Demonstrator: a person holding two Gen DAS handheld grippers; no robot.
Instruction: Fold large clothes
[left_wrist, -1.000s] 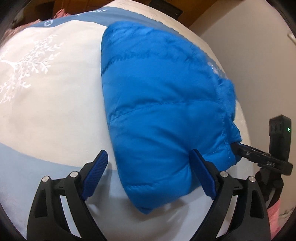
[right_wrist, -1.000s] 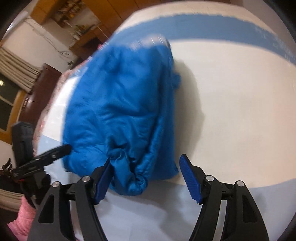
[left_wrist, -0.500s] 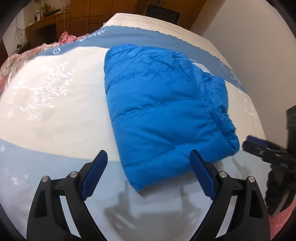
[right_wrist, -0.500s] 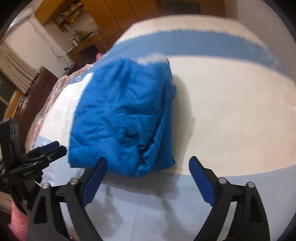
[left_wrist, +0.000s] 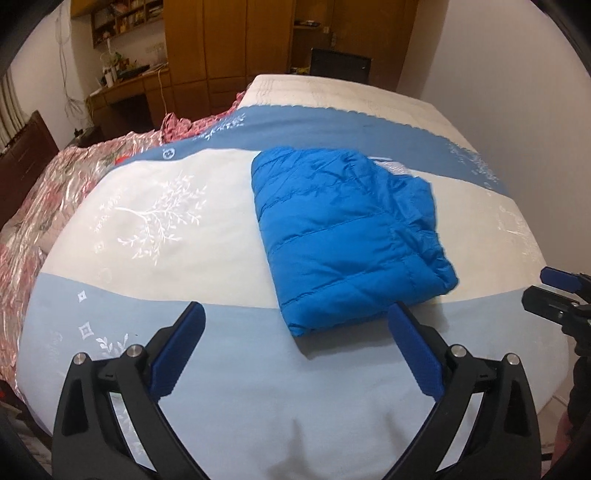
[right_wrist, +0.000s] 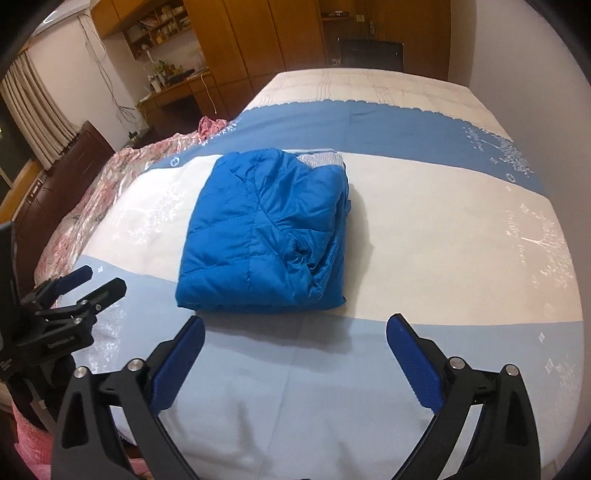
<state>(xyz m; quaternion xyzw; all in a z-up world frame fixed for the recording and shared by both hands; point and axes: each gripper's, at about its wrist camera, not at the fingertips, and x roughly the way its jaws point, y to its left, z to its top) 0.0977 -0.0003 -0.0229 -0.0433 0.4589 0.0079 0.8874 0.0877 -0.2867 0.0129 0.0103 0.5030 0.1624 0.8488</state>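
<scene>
1. A blue puffer jacket (left_wrist: 347, 236) is seen folded into a compact, roughly rectangular bundle on the bed (left_wrist: 221, 387). It lies on the white band of the bedspread, with its near edge reaching the pale blue band.

2. The left gripper (left_wrist: 295, 354) is held above the pale blue band, short of the bundle, with its fingers spread wide and nothing between them. Its right finger overlaps the jacket's near corner in the left wrist view, but contact cannot be confirmed.

3. The right gripper (right_wrist: 295, 354) is likewise held apart and empty, clear of the jacket's near edge. It is also caught at the right edge of the left wrist view, where it is cut off.

4. Both grippers being free and short of the garment, the fold is judged to be complete or nearly so; the bundle appears to have been left to rest by its own weight.

5. A looser, bunched part (right_wrist: 310, 258) is seen along the jacket's right side, where the layers gape slightly. What lies inside cannot be made out.

6. A silvery lining strip (right_wrist: 321, 159) shows at the far edge; whether it is a collar or a hem cannot be told.

7. A pink floral quilt (left_wrist: 44, 206) is heaped along the bed's left side, partly cut off by the fisheye border.

8. The underside of the bundle and its sleeves are hidden.
</scene>
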